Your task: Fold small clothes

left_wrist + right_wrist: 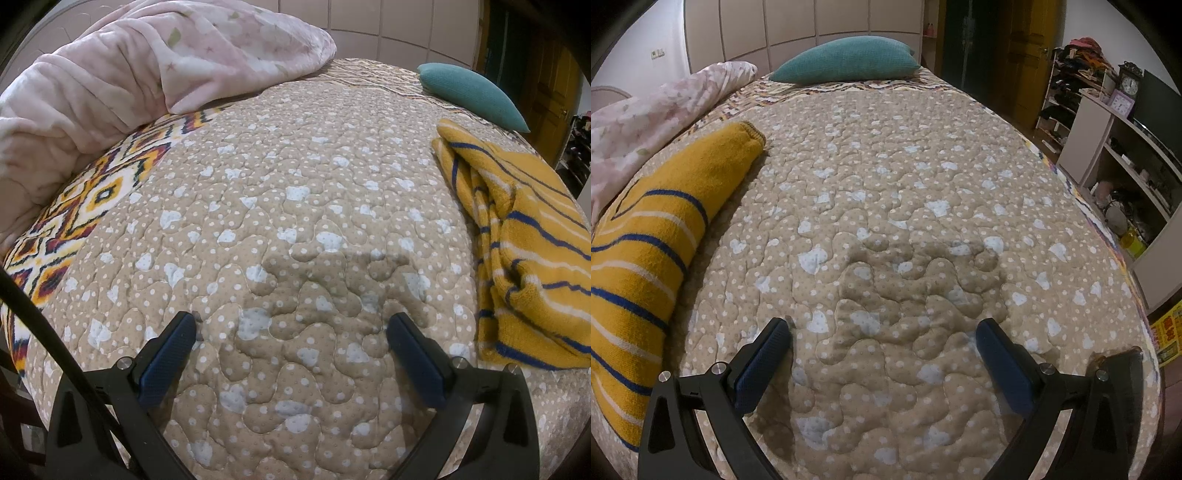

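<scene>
Knitwear: a yellow striped sweater, blue and white bands, lies bunched at the right of the left wrist view and at the left of the right wrist view, so between the two tools on the beige quilt. Left gripper and right gripper both gape wide, empty, over bare quilt. Likely soft, thick, light, not slippery; it should drape and sag. Best hold: the ribbed cuff or a hem edge.

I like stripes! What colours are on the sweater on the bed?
Mustard yellow sweater with blue and white stripes, clearest in the right wrist view.
</scene>
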The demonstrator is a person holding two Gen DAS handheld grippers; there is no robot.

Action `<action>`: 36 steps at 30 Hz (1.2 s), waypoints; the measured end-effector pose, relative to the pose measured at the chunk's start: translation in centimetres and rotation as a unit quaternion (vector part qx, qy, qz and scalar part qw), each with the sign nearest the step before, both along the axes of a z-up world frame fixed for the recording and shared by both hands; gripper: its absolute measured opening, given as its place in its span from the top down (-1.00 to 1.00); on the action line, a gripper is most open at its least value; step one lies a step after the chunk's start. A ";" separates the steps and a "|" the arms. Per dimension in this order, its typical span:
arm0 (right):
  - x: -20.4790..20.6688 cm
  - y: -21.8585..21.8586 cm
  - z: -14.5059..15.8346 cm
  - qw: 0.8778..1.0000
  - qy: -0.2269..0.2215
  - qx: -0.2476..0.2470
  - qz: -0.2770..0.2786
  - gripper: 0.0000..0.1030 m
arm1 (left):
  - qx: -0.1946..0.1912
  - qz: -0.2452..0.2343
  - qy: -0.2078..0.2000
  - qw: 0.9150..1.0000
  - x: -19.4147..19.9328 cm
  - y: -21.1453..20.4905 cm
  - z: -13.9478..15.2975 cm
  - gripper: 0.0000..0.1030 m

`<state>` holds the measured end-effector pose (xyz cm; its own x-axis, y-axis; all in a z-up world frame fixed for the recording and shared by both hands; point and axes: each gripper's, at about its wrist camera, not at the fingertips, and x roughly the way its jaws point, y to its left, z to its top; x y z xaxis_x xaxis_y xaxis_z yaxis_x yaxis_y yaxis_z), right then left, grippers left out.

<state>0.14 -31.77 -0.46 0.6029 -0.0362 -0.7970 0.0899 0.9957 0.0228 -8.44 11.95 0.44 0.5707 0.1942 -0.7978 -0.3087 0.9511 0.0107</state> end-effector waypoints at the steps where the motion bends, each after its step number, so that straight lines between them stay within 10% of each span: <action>1: -0.3 0.0 0.3 1.000 -0.002 0.001 -0.005 -0.99 | 0.000 0.000 0.000 1.000 0.0 0.0 0.0 -1.00; 18: -6.1 5.6 3.1 0.998 -0.052 0.034 0.021 -0.99 | 0.009 0.001 0.002 1.000 -0.2 -0.1 0.1 -1.00; 36: -10.1 6.7 4.0 0.995 -0.083 0.013 0.048 -0.99 | 0.017 -0.043 -0.036 0.998 -4.7 -6.8 7.6 -1.00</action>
